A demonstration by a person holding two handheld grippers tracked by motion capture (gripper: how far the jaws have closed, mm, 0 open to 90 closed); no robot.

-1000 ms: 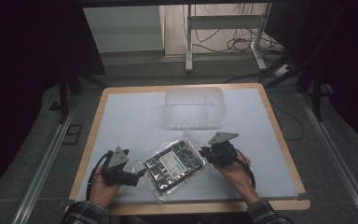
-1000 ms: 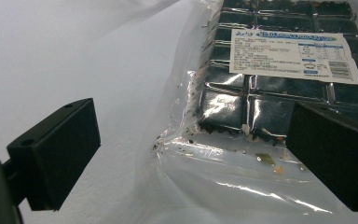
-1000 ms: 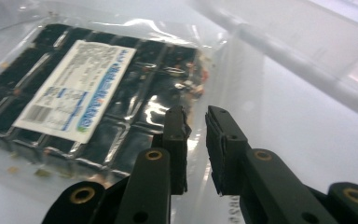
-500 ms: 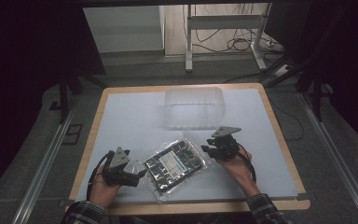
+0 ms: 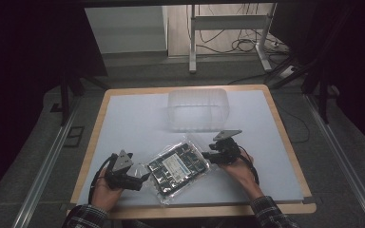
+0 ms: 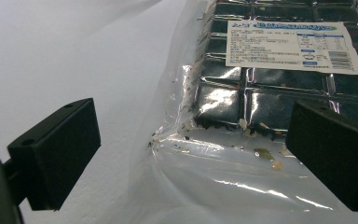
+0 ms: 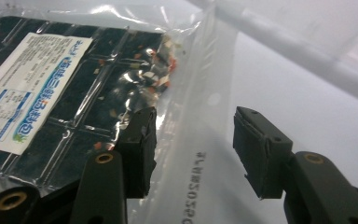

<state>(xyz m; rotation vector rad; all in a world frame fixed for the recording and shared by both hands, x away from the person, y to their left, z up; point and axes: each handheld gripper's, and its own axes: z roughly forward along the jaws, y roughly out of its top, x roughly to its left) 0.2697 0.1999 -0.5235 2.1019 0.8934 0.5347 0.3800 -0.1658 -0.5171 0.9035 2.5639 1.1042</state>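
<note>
The right gripper [image 7: 193,149] has its jaws parted, having just been opening; the clear sealed edge of the plastic bag [image 7: 182,93] runs up between them, but the pads stand off it and press on nothing. The left gripper [image 6: 191,154] has its jaws spread wide and released, with the bag's other clear end lying between and under them, untouched by either pad.

The plastic bag [image 5: 178,167] lies flat on the table [image 5: 123,118], set at a slant, and holds dark foil-wrapped squares in rows with a white printed label [image 6: 291,46] on top; crumbs sit loose in the clear margins at both ends. In the high view the left gripper [image 5: 140,176] is just beside the bag's near-left corner and the right gripper [image 5: 205,154] just beside its far-right edge, each held in a hand. Beyond the bag, well apart from it, stands a clear plastic container [image 5: 198,108]
</note>
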